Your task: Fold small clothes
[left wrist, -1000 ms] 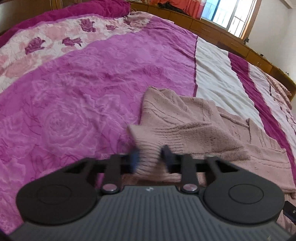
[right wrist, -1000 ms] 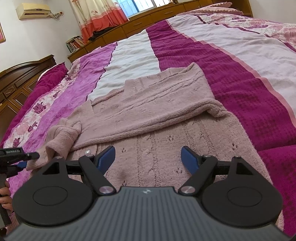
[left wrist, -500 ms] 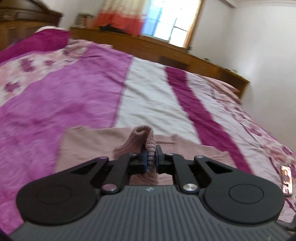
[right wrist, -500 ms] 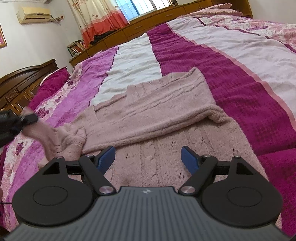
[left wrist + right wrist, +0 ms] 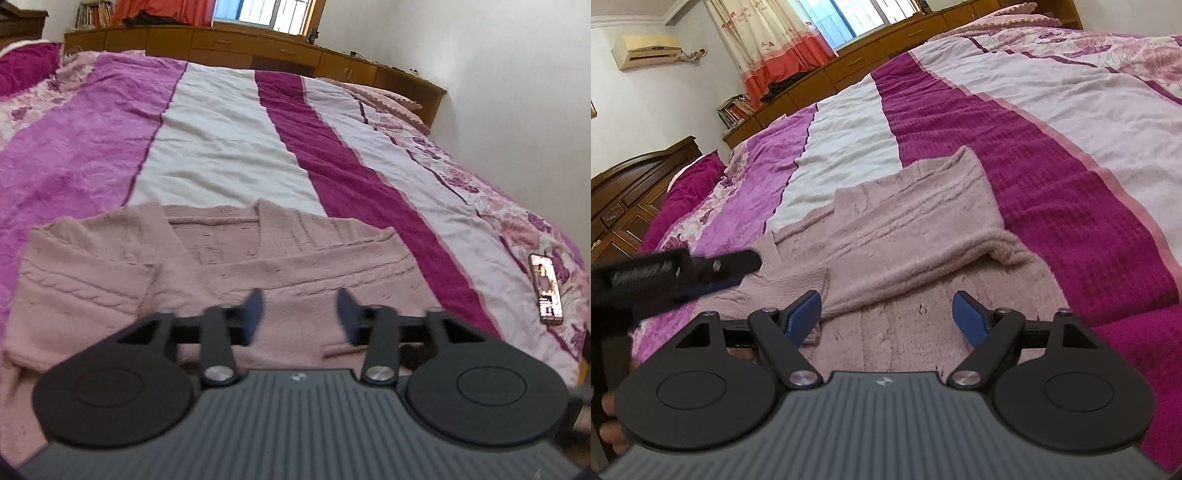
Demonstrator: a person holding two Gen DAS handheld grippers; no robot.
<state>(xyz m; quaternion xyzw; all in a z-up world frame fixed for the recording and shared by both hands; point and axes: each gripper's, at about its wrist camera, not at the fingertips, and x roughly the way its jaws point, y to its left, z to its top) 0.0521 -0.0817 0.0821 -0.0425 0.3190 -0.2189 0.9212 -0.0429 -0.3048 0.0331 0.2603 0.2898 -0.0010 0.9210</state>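
A pale pink knitted cardigan (image 5: 229, 266) lies flat on the bed, both sleeves folded across its front. It also shows in the right wrist view (image 5: 908, 236). My left gripper (image 5: 299, 314) is open and empty, hovering over the cardigan's middle; it appears at the left of the right wrist view (image 5: 738, 269) above the left sleeve cuff (image 5: 798, 280). My right gripper (image 5: 886, 314) is open and empty above the cardigan's lower part.
The bed has a striped cover (image 5: 221, 140) in purple, white and magenta. A phone (image 5: 546, 291) lies near the bed's right edge. A wooden cabinet (image 5: 258, 48) runs along the far wall; a dark headboard (image 5: 624, 192) stands at the left.
My left gripper carried the left sleeve up and across the cardigan, then opened and let it go. The sleeve now lies folded on the front. My right gripper stayed open and shifted slightly.
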